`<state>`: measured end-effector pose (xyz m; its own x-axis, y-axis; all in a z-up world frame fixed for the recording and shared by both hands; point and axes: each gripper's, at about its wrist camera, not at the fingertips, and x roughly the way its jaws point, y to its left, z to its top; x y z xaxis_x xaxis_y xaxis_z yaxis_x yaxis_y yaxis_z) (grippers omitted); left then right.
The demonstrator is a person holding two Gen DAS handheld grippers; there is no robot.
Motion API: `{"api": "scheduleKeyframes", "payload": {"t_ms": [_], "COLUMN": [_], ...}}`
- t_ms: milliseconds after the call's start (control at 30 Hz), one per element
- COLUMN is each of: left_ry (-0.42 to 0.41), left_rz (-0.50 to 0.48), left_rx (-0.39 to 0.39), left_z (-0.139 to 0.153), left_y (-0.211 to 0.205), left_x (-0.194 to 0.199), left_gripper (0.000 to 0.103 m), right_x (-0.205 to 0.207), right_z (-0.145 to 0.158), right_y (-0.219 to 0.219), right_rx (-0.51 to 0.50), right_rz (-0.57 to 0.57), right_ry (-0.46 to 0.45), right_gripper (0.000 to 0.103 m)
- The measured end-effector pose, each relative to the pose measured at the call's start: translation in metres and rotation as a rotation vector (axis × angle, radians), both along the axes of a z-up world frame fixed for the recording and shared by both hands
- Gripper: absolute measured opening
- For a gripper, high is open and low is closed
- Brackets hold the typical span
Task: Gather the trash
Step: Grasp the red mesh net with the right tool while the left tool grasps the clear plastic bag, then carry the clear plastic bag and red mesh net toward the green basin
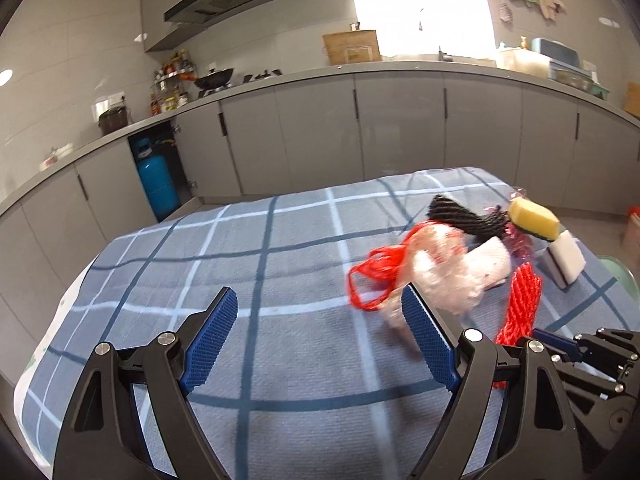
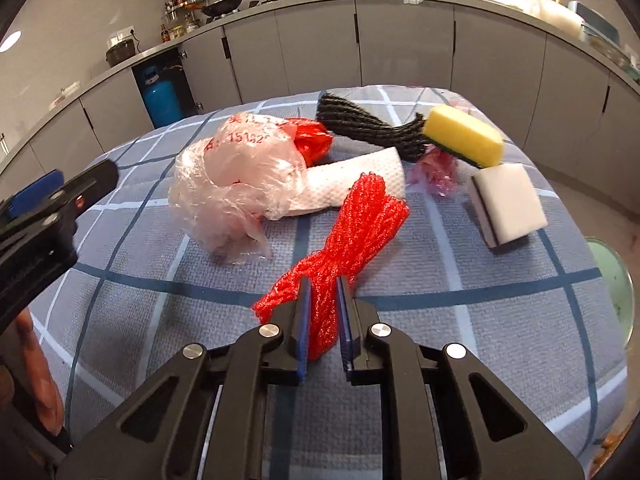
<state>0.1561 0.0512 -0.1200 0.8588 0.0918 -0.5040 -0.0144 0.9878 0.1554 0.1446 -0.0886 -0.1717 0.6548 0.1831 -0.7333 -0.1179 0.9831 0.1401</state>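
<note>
Pinching red foam net [image 2: 352, 224] w/ right gripper [image 2: 323, 312], jaws clamped on it, low on checked worktop [image 2: 500, 300]. We're holding left gripper [image 1: 324, 336] wide apart, empty, beside crumpled plastic bag [image 2: 236, 176].

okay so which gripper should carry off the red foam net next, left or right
Right. The right gripper is already shut on the red foam net, while the left gripper hangs open and empty beside the clear plastic bag.
</note>
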Motion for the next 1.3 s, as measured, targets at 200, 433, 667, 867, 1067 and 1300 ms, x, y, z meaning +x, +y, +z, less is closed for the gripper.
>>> {"api": "scheduleKeyframes", "payload": {"t_ms": [200, 433, 667, 867, 1067, 1300], "left_ry": [-0.004, 0.057, 0.112, 0.086, 0.020, -0.029], "left_rz": [-0.088, -0.113, -0.157, -0.154, -0.153, -0.177], "left_rx": [0.045, 0.077, 0.073, 0.046, 0.035, 0.027], "left_z": [-0.002, -0.022, -0.033, -0.020, 0.008, 0.035], "left_y": [-0.038, -0.059, -0.064, -0.060, -0.059, -0.069], "left_x": [0.019, 0.043, 0.043, 0.023, -0.005, -0.029], "left_gripper": [0.083, 0.073, 0.022, 0.014, 0.014, 0.014], "right_x": [-0.019, -0.024, -0.028, -0.035, -0.042, -0.055], "right_z": [0.004, 0.008, 0.007, 0.014, 0.020, 0.033], "right_y": [-0.021, -0.035, -0.039, -0.045, -0.054, -0.066], "right_rx": [-0.013, -0.004, 0.001, 0.001, 0.008, 0.016], "right_rz": [-0.021, -0.040, -0.040, -0.050, -0.065, -0.087], "right_ry": [-0.025, -0.044, -0.055, -0.084, -0.106, -0.140], "right_gripper": [0.013, 0.013, 0.013, 0.013, 0.013, 0.013]}}
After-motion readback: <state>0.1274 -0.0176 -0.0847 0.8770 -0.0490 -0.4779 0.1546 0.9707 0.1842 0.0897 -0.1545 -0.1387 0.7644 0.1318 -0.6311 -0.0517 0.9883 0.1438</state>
